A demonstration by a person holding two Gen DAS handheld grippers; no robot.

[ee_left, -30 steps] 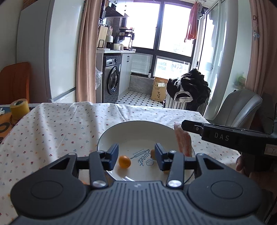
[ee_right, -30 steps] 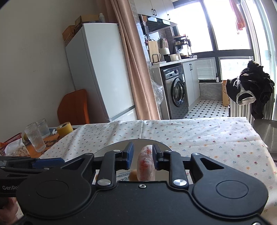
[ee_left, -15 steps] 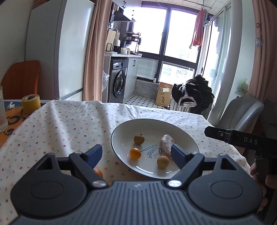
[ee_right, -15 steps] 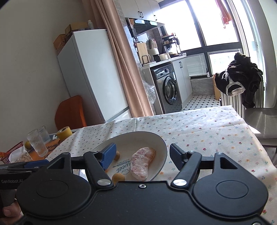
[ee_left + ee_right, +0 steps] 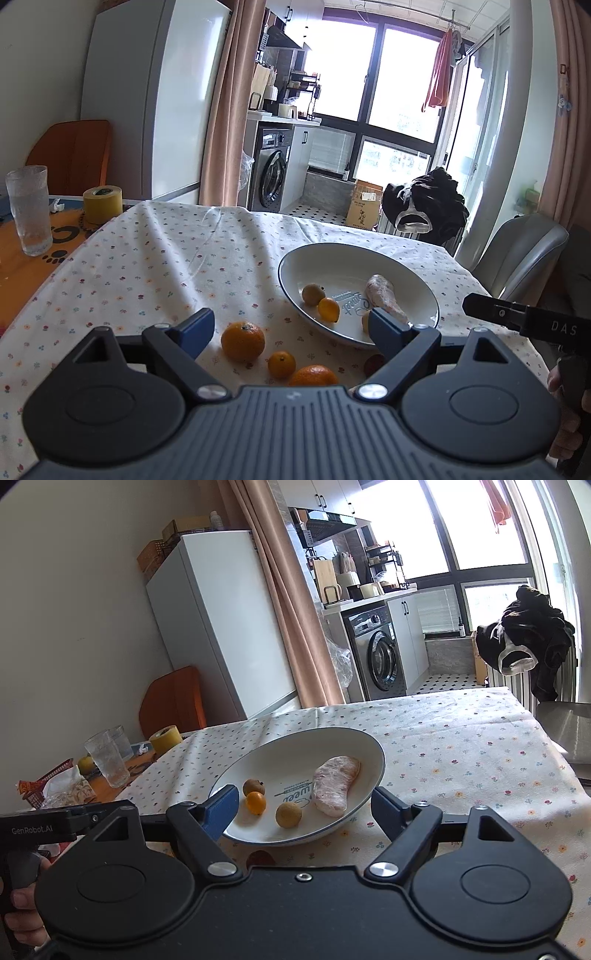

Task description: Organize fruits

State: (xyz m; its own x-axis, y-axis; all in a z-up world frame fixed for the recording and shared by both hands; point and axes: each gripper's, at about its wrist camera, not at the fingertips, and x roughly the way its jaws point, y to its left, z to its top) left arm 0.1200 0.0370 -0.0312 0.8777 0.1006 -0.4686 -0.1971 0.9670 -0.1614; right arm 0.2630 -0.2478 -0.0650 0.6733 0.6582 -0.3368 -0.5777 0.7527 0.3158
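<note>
Left wrist view: your left tongs (image 5: 291, 326) stand wide apart and hold nothing. Three loose oranges lie on the tabletop (image 5: 155, 266) directly ahead, between the tips; the largest orange (image 5: 243, 340) is nearest the left tip. The plate (image 5: 424, 295) lies ahead-right.

Right wrist view: your right tongs (image 5: 303, 806) are spread wide, empty, with the plate (image 5: 376, 749) directly ahead. The oranges are hidden here, so the left tongs appear nearer.

L view: cloth (image 5: 147, 266) at centre-left bare; oranges (image 5: 243, 340) crowd lower centre, plate (image 5: 413, 280) blocks centre-right.
</note>
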